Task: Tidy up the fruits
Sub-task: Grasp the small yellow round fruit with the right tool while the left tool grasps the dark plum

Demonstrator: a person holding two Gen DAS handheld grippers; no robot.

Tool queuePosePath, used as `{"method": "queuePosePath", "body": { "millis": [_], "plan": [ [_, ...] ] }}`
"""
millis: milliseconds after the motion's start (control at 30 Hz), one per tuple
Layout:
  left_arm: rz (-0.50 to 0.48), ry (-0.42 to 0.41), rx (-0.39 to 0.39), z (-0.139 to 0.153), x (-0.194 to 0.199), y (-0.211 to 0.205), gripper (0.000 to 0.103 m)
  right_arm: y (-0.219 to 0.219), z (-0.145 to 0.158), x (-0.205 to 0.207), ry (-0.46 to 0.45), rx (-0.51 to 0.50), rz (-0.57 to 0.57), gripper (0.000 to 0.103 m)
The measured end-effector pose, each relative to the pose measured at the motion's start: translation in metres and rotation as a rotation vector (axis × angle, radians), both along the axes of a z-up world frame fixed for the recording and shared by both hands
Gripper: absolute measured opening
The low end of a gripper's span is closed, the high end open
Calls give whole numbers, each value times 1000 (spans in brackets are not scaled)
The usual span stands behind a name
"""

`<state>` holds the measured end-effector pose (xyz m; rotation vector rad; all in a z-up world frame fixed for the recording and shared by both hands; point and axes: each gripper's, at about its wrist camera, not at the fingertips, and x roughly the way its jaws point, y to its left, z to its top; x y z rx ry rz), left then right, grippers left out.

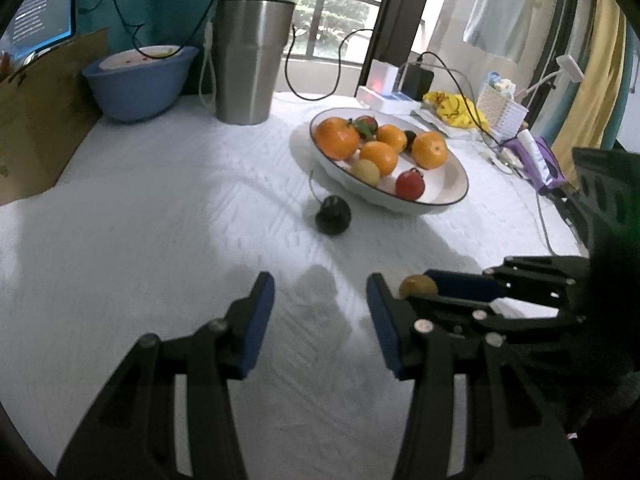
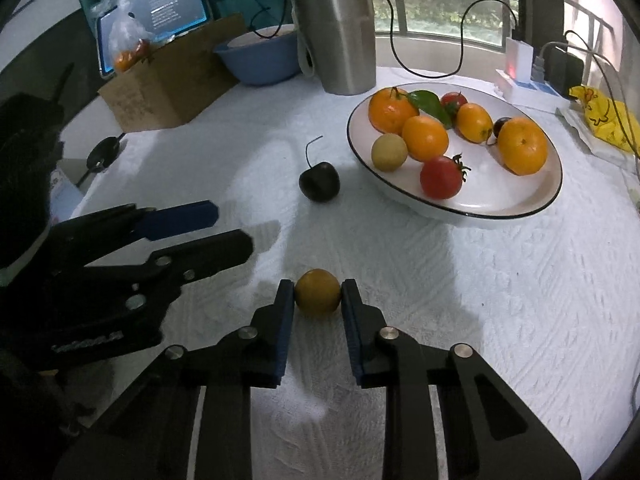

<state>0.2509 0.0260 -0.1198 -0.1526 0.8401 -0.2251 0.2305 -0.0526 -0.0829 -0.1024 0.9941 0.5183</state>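
Observation:
A white plate [image 2: 520, 200] with a dark rim holds several oranges, red tomatoes and a pale round fruit; it also shows in the left wrist view [image 1: 448, 184]. A dark cherry [image 2: 319, 181] with a stem lies on the white cloth left of the plate, also seen in the left wrist view [image 1: 333, 214]. My right gripper [image 2: 318, 294] is shut on a small yellow-orange fruit [image 2: 318, 291] low over the cloth; that fruit shows in the left wrist view [image 1: 418, 287]. My left gripper [image 1: 320, 304] is open and empty over the cloth, left of the right one.
A steel tumbler [image 2: 336, 28] and a blue bowl [image 2: 260, 56] stand at the back. A cardboard box [image 2: 168, 80] and a tablet [image 2: 160, 12] are back left. Cables, chargers [image 2: 520, 60] and a yellow bag [image 2: 600, 120] lie at the right.

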Motion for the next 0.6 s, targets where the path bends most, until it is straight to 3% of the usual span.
{"method": "queuePosePath", "body": {
  "millis": [600],
  "plan": [
    [5,52,80,-9,57,-29,49,-60,24,23,-59,73,-74,26]
  ]
}}
